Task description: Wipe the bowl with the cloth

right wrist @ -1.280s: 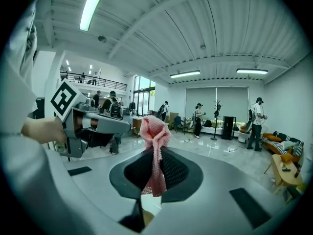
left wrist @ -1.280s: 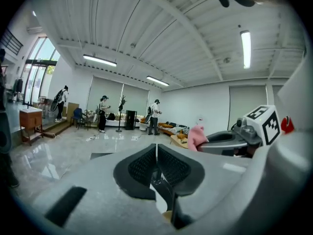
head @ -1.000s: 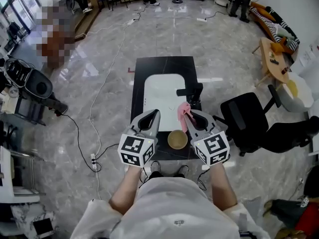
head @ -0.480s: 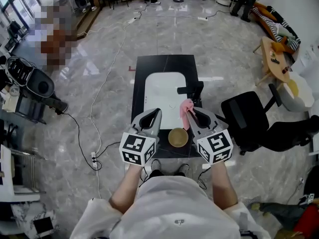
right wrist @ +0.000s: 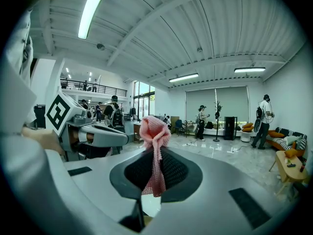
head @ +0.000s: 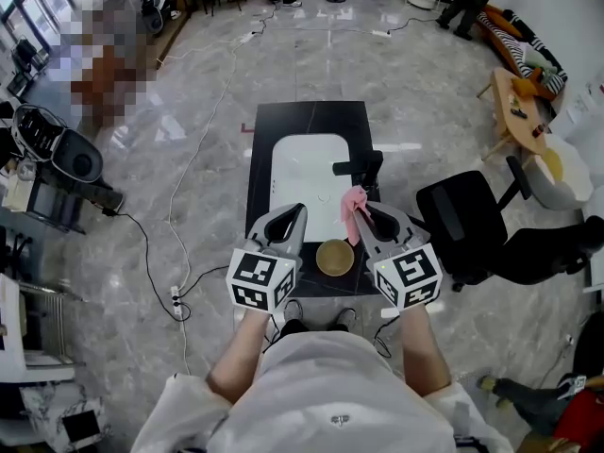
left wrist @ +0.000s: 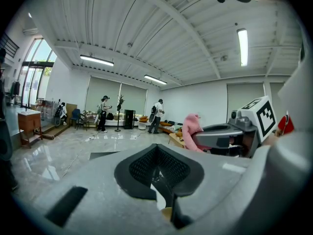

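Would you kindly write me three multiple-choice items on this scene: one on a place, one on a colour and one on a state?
1. Where is the bowl?
A) on the black table, between the left gripper and the right gripper
B) held up in the left gripper
C) hanging from the right gripper

2. What colour is the cloth?
A) blue
B) pink
C) green

3. How is the left gripper?
A) shut and empty
B) shut on the cloth
C) open around the bowl

Answers: 1 A, the head view shows it on the table's near end. 2 B, the cloth pinched in the right gripper is pink. 3 A, its jaws meet with nothing between them.
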`<action>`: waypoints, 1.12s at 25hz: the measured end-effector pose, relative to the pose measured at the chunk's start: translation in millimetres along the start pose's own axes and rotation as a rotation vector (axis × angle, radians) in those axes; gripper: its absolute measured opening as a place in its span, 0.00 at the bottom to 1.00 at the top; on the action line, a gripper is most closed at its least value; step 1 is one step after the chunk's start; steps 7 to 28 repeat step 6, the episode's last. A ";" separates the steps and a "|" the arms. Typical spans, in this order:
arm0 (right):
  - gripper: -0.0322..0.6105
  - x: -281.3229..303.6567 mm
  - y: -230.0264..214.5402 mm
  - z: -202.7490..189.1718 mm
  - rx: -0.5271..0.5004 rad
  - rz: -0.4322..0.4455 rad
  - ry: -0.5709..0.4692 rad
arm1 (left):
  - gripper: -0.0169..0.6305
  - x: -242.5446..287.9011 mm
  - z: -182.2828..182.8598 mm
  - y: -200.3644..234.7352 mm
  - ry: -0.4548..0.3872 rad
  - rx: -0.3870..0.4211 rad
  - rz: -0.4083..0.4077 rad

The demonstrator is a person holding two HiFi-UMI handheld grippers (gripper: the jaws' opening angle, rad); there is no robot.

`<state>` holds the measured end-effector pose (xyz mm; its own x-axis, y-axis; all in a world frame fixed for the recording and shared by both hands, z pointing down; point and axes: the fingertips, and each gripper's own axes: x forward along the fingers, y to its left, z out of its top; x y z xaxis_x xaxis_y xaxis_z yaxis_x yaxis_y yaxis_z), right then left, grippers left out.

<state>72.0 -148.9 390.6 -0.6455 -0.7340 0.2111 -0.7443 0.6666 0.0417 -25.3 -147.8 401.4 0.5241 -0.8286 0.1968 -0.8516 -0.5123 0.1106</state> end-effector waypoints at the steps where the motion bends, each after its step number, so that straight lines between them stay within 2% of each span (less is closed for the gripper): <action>1: 0.09 0.5 -0.2 0.2 -0.001 0.000 0.001 | 0.05 0.3 0.2 0.5 0.000 -0.001 0.000; 28: 0.09 3.0 -0.6 -1.7 -0.002 0.002 0.003 | 0.05 1.4 -1.4 4.2 -0.001 -0.005 0.006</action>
